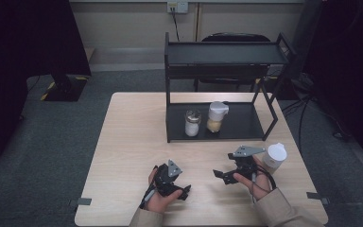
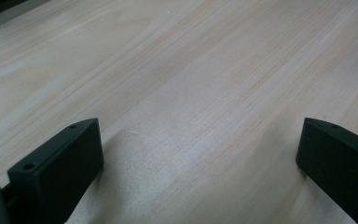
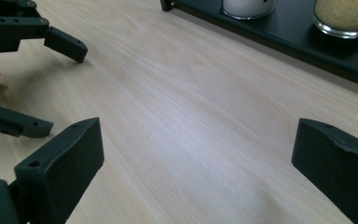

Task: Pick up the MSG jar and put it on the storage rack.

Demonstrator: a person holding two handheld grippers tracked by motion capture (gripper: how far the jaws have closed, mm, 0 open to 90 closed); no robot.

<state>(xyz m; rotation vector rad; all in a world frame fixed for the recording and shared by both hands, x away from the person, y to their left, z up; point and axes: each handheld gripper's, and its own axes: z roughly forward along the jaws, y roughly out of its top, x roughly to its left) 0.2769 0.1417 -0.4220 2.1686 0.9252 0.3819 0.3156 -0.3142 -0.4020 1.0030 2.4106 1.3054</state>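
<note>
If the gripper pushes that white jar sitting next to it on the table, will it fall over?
The white jar stands upright beside the right gripper and looks taller than wide, so a high push could tip it. It is round, so once down it would probably roll. A low push would likelier slide it on the smooth table.

Right gripper (image 3: pixel 193 163) with its two black jaws wide apart over the wooden table (image 3: pixel 191 107), left gripper (image 3: pixel 46 84) ahead to the left, black shelf (image 3: pixel 289 32) ahead with a white jar (image 3: pixel 249 7) and a grain jar (image 3: pixel 347 16)
</note>
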